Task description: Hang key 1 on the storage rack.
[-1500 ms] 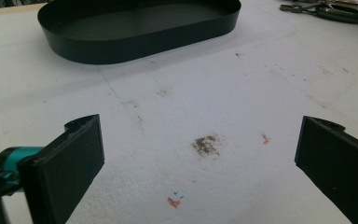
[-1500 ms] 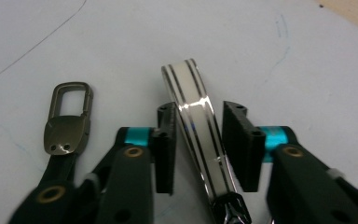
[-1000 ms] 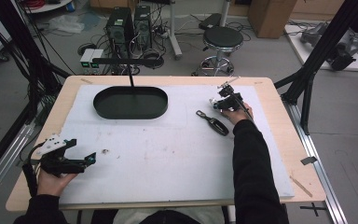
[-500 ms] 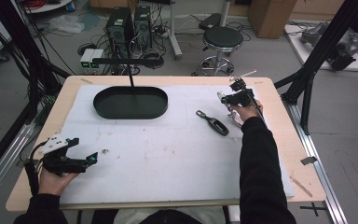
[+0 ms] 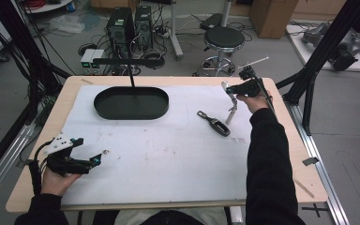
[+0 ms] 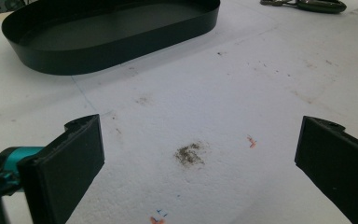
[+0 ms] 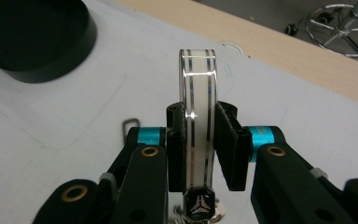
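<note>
- A white, silver-edged key fob (image 7: 198, 116) is clamped edge-on between the pads of the right gripper (image 5: 238, 89), above the surface's (image 5: 168, 154) far right.
- A strap (image 5: 231, 112) hangs below it.
- The left gripper (image 5: 82, 161) is held wide open, with nothing between its pads, near a black oval tray (image 6: 107, 32).

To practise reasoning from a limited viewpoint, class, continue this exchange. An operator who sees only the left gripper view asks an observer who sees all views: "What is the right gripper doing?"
Observer: The right gripper is shut on a white striped object, which sits edge-on between its pads.
Operator: Does anything hang from it?
Observer: Yes. In the high view a slim silvery part dangles below the jaws.
Operator: Where is that relative to the dark key fob?
Observer: Just beside it, on the side away from the black tray.
</note>
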`<act>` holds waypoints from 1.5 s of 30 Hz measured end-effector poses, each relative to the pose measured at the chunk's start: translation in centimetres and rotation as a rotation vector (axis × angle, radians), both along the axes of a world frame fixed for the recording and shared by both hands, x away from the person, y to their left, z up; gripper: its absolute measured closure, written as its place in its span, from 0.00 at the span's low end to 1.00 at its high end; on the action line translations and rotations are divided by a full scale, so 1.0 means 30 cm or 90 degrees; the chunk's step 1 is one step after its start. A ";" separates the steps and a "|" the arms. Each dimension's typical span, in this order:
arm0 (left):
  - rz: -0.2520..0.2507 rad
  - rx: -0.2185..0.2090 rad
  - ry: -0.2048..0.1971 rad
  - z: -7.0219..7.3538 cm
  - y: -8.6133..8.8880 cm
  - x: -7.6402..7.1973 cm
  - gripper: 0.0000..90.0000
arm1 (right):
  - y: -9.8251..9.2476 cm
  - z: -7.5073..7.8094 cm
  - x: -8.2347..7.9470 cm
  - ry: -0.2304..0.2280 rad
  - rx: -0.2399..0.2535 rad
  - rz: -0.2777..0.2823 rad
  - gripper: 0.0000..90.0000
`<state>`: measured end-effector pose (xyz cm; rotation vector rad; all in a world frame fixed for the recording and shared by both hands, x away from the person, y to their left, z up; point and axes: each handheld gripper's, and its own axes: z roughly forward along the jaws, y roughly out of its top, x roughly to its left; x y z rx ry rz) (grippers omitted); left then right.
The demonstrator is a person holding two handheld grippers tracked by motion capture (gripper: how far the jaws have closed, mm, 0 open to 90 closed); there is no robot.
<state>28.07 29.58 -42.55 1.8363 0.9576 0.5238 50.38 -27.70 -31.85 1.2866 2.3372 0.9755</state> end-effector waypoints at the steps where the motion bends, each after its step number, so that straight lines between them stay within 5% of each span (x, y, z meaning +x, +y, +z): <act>1: 0.000 0.000 0.000 0.000 0.000 0.000 0.02 | 0.000 0.000 0.000 0.000 0.000 0.000 0.84; 6: -0.002 -0.003 0.000 0.002 0.000 -0.002 0.02 | 0.037 0.081 -0.015 -0.019 0.052 0.022 0.84; 20: -0.003 -0.012 -0.002 0.002 0.004 0.001 0.02 | 0.195 0.239 0.024 -0.037 0.028 0.104 0.84; 36: -0.012 -0.019 -0.004 0.004 0.006 -0.001 0.02 | 0.407 0.241 0.078 -0.016 0.031 0.140 0.84; 45: -0.021 -0.016 -0.007 0.002 0.001 0.003 0.02 | 0.522 0.271 0.115 -0.027 0.037 0.173 0.84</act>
